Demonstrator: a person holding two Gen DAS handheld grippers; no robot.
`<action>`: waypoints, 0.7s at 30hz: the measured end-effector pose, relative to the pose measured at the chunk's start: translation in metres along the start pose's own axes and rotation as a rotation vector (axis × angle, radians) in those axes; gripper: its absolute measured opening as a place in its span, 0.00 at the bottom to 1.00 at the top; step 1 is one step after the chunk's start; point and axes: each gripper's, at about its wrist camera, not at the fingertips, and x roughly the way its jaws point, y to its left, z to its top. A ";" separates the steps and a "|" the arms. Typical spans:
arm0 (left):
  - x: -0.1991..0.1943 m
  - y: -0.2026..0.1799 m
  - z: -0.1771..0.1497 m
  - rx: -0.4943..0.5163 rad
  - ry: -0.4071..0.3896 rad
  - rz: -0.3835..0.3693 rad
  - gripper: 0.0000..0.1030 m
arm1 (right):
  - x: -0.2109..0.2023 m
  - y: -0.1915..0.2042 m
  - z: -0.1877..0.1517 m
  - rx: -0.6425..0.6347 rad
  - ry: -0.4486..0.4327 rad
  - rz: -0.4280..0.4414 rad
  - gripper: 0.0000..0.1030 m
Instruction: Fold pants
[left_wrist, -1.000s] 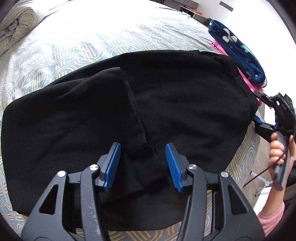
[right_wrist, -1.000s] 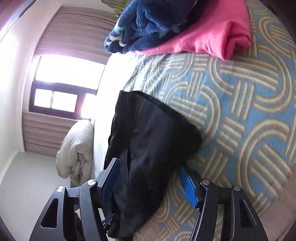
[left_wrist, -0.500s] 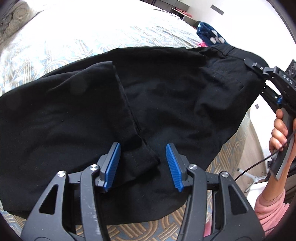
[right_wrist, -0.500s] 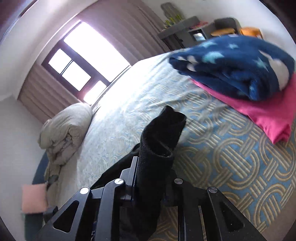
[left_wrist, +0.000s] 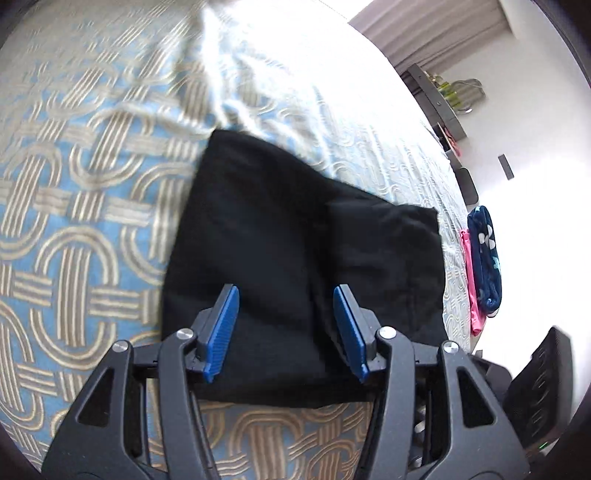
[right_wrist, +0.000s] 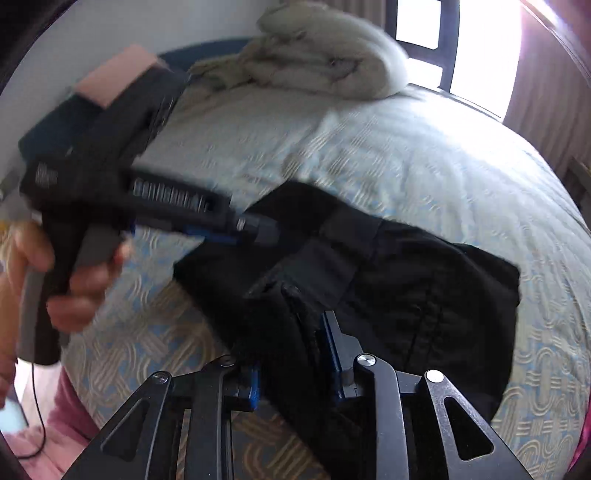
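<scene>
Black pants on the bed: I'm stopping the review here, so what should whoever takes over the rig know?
Left gripper: open, hovering over the black pants, nothing pinched.
Right gripper: closed on a thick bunch of the pants; its jaws have just been easing open, fabric between them.
Pants: on the patterned bed, doubled over into a shorter block, apart from the blue blanket at the far edge.
Done: legs together, one fold across.
Left: probably lay the held end flat, release, square the edges.
</scene>
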 end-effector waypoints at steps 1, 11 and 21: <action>0.001 0.004 -0.002 0.000 0.004 -0.006 0.53 | 0.008 0.008 -0.007 -0.023 0.035 0.002 0.31; 0.023 -0.037 -0.011 0.078 0.039 -0.104 0.72 | -0.043 -0.075 -0.011 0.351 -0.042 0.198 0.45; 0.050 -0.078 -0.020 0.231 0.096 -0.052 0.41 | -0.029 -0.124 -0.040 0.615 -0.036 0.052 0.45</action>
